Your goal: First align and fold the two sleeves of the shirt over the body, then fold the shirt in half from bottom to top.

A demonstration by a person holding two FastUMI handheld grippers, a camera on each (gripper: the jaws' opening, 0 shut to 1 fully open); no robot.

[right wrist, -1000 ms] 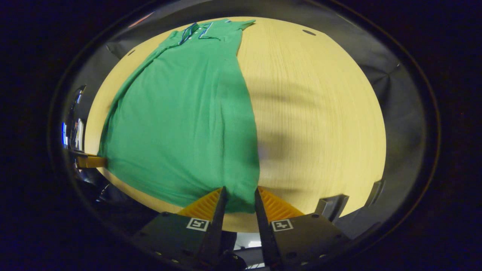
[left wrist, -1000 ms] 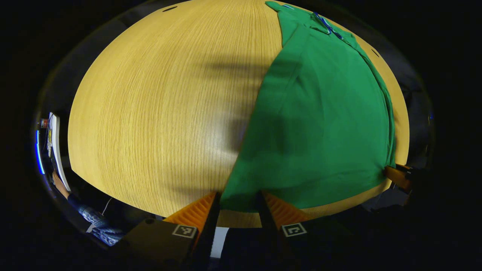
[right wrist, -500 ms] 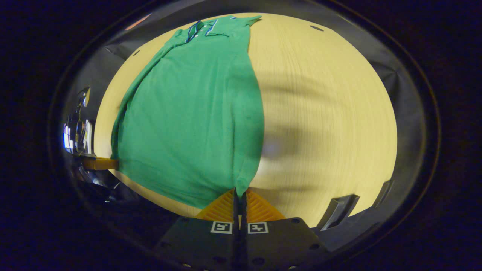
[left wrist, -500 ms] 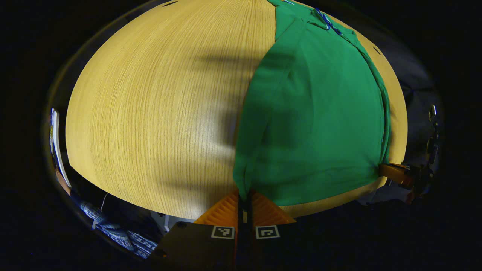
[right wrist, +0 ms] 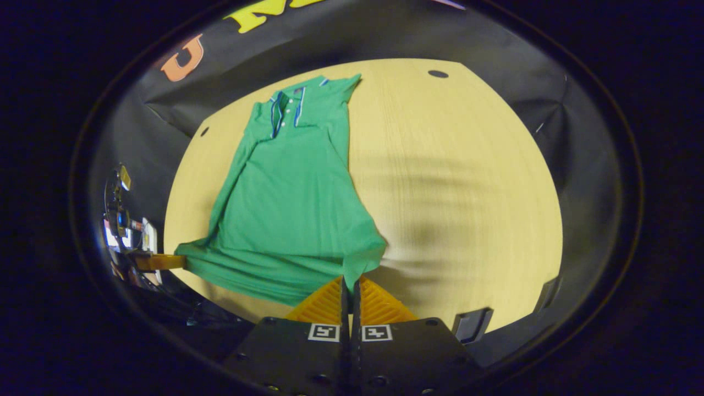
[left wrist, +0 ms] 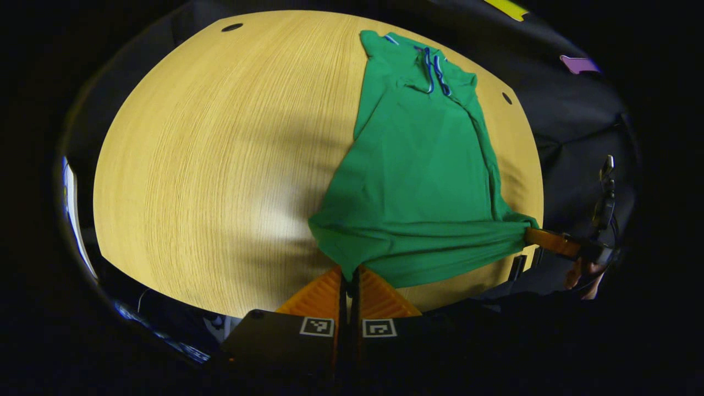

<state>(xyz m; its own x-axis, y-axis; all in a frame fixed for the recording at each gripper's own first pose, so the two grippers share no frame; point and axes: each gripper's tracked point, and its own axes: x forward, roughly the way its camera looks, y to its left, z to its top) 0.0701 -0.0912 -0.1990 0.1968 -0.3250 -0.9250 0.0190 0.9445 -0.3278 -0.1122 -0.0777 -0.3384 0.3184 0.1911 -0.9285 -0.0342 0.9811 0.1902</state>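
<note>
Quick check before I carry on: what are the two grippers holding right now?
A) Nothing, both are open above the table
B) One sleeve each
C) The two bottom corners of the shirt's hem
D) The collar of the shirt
C: the left gripper and right gripper are each shut on a bottom corner of the green shirt, its hem bunched and raised between them, while the collar lies at the far end of the table.

The left tongs (left wrist: 347, 273) are pinched tight at the counter's near edge, fingers together. The right tongs (right wrist: 348, 283) are likewise clamped, held level, further along that edge.
</note>
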